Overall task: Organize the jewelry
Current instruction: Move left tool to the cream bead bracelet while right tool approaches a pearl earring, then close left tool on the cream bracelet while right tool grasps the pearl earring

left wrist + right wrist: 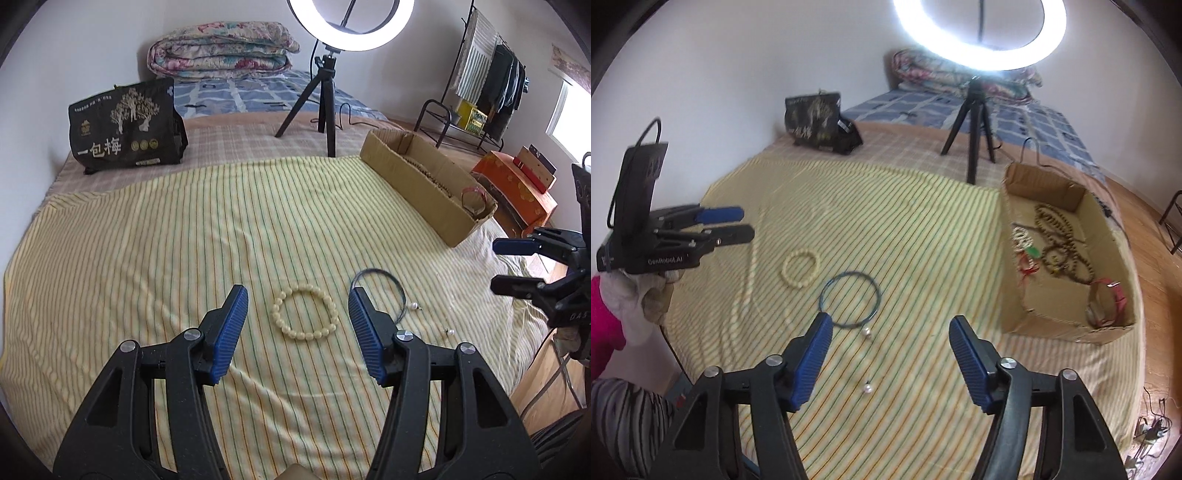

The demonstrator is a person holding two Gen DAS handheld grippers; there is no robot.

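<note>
Yellow striped cloth [155, 236] covered the near part of the bed, and on it lay the task's things. A cream round-beaded bracelet [306, 313] rested flat there, directly ahead of the left gripper [297, 321], whose jaws stood wide apart and held nothing, one blue pad to either side of the bracelet but short of it. Just to the right of the bracelet lay a thin dark cord necklace [849, 299] in a loose loop, and beyond that loop's near end two small white pearl beads [866, 360] lay apart on the cloth. Farther right of the bracelet, well apart from it, stood a long open cardboard box [1067, 326] already holding brown bead strings, a white and green piece and a pink strap.

The right gripper [890, 354] hung above the cloth near the pearls, its jaws likewise wide and empty.

By my reading, the step in hand was picking up the bracelet for the box. The next move would call for lowering the left jaws around one side of the bead ring, closing gently on the beads without pinching cloth, then carrying it right to the box.
</note>
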